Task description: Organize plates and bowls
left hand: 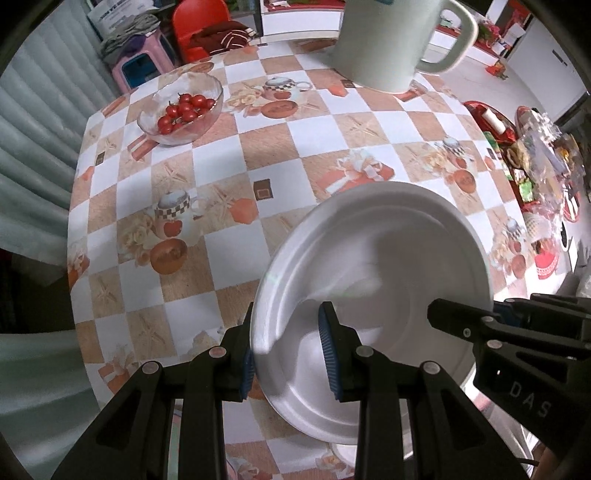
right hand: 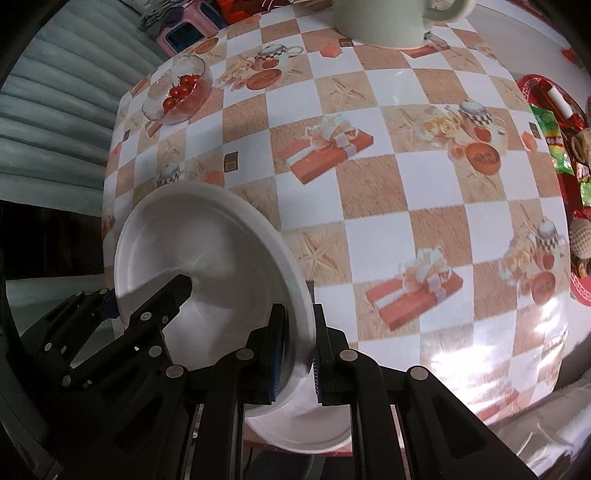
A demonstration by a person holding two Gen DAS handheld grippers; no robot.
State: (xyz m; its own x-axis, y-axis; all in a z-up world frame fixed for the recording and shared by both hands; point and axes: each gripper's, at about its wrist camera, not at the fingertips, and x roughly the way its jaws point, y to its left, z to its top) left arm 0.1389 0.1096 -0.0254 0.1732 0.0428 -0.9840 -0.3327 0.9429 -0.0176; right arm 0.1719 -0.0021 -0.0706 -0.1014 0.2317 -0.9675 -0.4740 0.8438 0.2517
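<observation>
Two grippers hold one white plate (left hand: 373,280) from opposite sides above the counter (left hand: 229,155), which is covered in a checked cloth printed with teapots and gift boxes. The left gripper (left hand: 288,350) has its blue-padded fingers (left hand: 327,343) pinching the plate's left rim, one finger under the rim and one on the inner face. The right gripper (right hand: 297,354) has its fingers (right hand: 318,362) pressed tight on the opposite rim, the thin edge of the plate caught between the blue pads. Each camera also shows the other gripper's black body reaching in at the far side of the plate.

The plate sits tilted in both views, its hollow side facing the cameras, and it looks clear of the cloth beneath. A second white dish (right hand: 306,428) shows below it near the counter's near edge, partly hidden; whether the two touch cannot be told.

Well apart, toward the far left corner, stands a glass bowl (left hand: 181,107) holding cherry tomatoes (left hand: 183,110). A large pale green jug (left hand: 391,40) with a handle stands at the far edge. Along the right side lies a red tray (left hand: 532,155) crowded with wrapped snacks. Beyond the counter are a red chair (left hand: 203,26) and a pink stool (left hand: 144,59).
</observation>
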